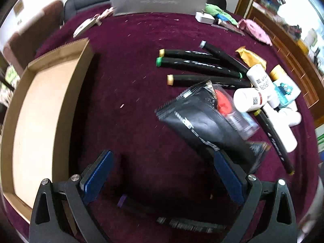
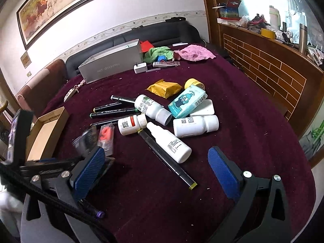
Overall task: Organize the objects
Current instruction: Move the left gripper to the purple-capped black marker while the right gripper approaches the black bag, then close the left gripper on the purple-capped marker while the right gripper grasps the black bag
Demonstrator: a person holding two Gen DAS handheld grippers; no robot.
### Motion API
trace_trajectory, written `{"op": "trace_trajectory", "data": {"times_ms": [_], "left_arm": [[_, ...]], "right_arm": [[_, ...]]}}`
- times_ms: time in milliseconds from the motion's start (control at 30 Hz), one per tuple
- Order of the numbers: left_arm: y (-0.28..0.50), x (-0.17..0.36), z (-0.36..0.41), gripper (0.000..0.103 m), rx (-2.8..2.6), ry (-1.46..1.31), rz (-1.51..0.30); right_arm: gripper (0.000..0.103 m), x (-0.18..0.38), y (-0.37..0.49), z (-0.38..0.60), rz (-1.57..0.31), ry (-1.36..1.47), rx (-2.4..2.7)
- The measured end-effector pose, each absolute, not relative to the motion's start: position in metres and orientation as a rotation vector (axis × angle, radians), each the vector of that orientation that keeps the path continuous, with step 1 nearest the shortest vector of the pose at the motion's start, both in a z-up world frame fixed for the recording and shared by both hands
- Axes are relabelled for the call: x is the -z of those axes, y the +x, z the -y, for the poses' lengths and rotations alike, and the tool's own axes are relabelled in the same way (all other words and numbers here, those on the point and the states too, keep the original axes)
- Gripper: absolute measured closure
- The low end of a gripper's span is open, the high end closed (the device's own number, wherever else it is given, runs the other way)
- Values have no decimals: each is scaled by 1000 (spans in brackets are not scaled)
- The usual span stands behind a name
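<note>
Nearest the lenses, both tools stood with their blue pads spread wide and nothing pinched between them. The left gripper [image 1: 162, 174] hung over bare cloth, its right-hand pad just at the lower corner of a black foil pouch [image 1: 204, 125], blurred; whether it touched could not be told. The right gripper [image 2: 157, 168] was poised above a black marker with a yellow tip [image 2: 168, 162] and a white spray bottle [image 2: 170, 143], clear of both.

The surface was a round table under a dark maroon cloth [image 2: 243, 109] flecked with pale crumbs. An empty cardboard tray [image 1: 40, 117] lay at its left side. The things to be sorted lay in a loose heap at the middle: several black markers [image 1: 194, 60] side by side, white pill bottles [image 2: 194, 125] tumbled across one another, a blue tissue pack [image 2: 187, 102] leaning on them, a yellow snack packet [image 2: 165, 89] behind.

Farther back sat a grey box [image 2: 113, 62], a white charger [image 2: 139, 67], and green and pink cloths [image 2: 194, 53]. Beyond were a dark sofa [image 2: 162, 32], a framed painting of horses [image 2: 60, 6] on the white wall, and a cluttered wooden counter [image 2: 263, 56] to the right.
</note>
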State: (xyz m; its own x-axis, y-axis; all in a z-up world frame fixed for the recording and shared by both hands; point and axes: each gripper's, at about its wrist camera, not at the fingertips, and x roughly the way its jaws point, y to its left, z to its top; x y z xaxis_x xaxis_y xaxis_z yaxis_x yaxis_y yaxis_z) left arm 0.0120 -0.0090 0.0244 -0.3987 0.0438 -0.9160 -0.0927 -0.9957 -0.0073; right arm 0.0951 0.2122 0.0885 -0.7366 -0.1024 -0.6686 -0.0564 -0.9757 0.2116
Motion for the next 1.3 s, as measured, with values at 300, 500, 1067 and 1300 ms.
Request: {"op": "trace_trajectory", "data": {"times_ms": [300, 500, 1067, 1300], "left_arm": [[8, -20, -20, 103, -2482, -1552, -118], [24, -34, 9, 103, -2392, -1470, 21], [135, -66, 23, 101, -2225, -960, -795], [109, -36, -8, 101, -1919, -953, -1042]], "right_arm": [[1, -91, 93, -214, 357, 1144, 2887], [1, -90, 88, -216, 364, 1172, 2872], [1, -79, 75, -183, 174, 1266, 2731], [1, -79, 73, -196, 246, 1309, 2747]]}}
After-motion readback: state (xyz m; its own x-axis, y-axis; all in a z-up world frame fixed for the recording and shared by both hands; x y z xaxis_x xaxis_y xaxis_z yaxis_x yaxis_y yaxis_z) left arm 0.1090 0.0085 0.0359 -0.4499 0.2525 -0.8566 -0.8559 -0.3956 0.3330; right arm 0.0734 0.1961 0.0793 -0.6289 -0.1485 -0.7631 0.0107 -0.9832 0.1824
